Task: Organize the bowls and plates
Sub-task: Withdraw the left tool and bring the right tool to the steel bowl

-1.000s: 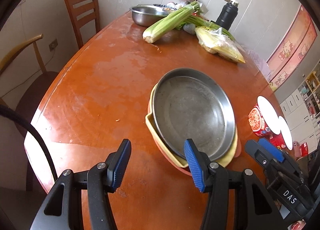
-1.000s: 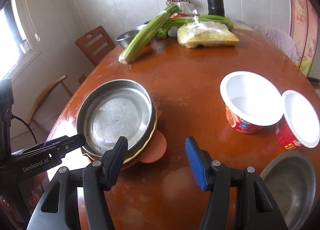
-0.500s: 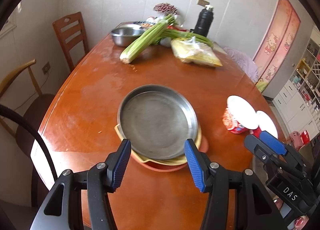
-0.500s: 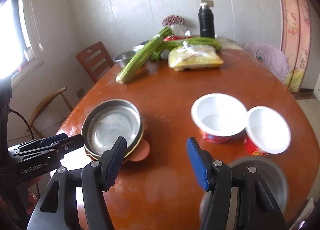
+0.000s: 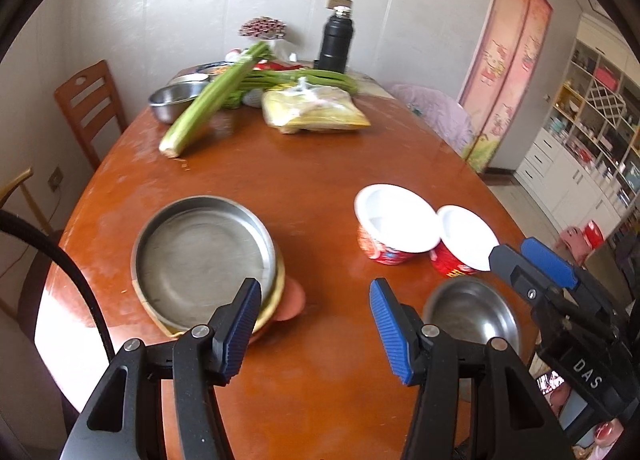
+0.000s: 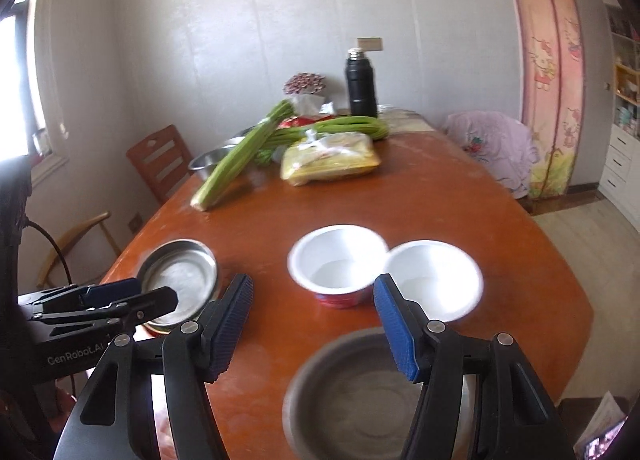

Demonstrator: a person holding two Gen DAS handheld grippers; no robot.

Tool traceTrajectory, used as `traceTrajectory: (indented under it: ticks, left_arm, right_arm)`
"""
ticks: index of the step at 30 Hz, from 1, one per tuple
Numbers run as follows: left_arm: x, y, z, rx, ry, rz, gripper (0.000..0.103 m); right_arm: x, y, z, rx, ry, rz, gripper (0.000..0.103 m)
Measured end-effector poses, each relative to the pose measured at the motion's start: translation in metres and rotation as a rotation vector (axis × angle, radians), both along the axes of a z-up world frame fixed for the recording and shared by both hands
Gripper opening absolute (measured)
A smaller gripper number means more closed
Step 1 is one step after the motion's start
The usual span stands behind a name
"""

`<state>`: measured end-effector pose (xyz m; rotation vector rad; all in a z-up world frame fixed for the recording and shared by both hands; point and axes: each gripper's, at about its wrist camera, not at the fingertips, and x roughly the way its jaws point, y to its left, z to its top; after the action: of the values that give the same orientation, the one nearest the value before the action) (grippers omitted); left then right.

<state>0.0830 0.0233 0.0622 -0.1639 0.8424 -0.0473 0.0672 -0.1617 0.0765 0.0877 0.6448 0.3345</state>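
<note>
1. Left gripper [image 5: 312,324]: blue pads parted, nothing between them, released; held above bare table [image 5: 320,188], between the plate stack and the steel bowl.
2. Right gripper [image 6: 312,324]: pads likewise apart and empty, released; hanging over the near rim of the steel bowl [image 6: 360,392], no contact visible.
3. Change against a second earlier: both grippers drawn back and raised from the plate stack; left view then filled by the steel plate at close range, now taking in the whole near end of the table.
4. Plate stack: steel plate [image 5: 204,260] seated on a yellow dish [image 5: 276,300], orange plate [image 5: 292,298] peeking out beneath; stack lies at the left of the table.
5. Two white-lined red cups [image 5: 394,220] touching each other, right of centre, just behind the steel bowl [image 5: 472,312]. Steel bowl blurred in the right view; contents apparently none.
6. Far end: celery [image 5: 212,100], yellow bag [image 5: 312,112], black flask [image 5: 336,42], second steel bowl [image 5: 172,98], untouched.
7. Reading: plates look finished; bowls remain loose. Likely next target the near steel bowl or the cups, right gripper better placed.
</note>
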Motion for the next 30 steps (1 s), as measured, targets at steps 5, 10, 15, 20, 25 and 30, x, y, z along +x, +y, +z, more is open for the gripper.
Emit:
traceTrajectory:
  ticks: [5,10,15,20,25,30]
  left_arm:
    - [0.006,-0.023,-0.002,0.003,0.009,-0.032,0.056]
    - [0.007,-0.041,-0.001,0.019,0.015,-0.059,0.056]
    - [0.007,-0.057,0.0,0.025,0.017,-0.087,0.056]
    - [0.01,-0.071,-0.003,0.031,0.023,-0.113,0.057]
    - [0.012,-0.078,-0.012,0.028,0.045,-0.127,0.057]
    - [0.015,-0.082,-0.025,0.026,0.078,-0.139,0.057]
  right_arm:
    - [0.0,-0.024,0.001,-0.021,-0.004,-0.04,0.065]
    - [-0.004,-0.041,0.005,-0.024,-0.019,-0.047,0.065]
    - [-0.008,-0.052,0.003,-0.056,-0.018,-0.055,0.065]
    - [-0.011,-0.065,0.001,-0.068,-0.001,-0.06,0.065]
    - [-0.012,-0.079,-0.006,-0.078,0.024,-0.075,0.065]
    - [-0.01,-0.09,-0.02,-0.061,0.07,-0.075,0.065]
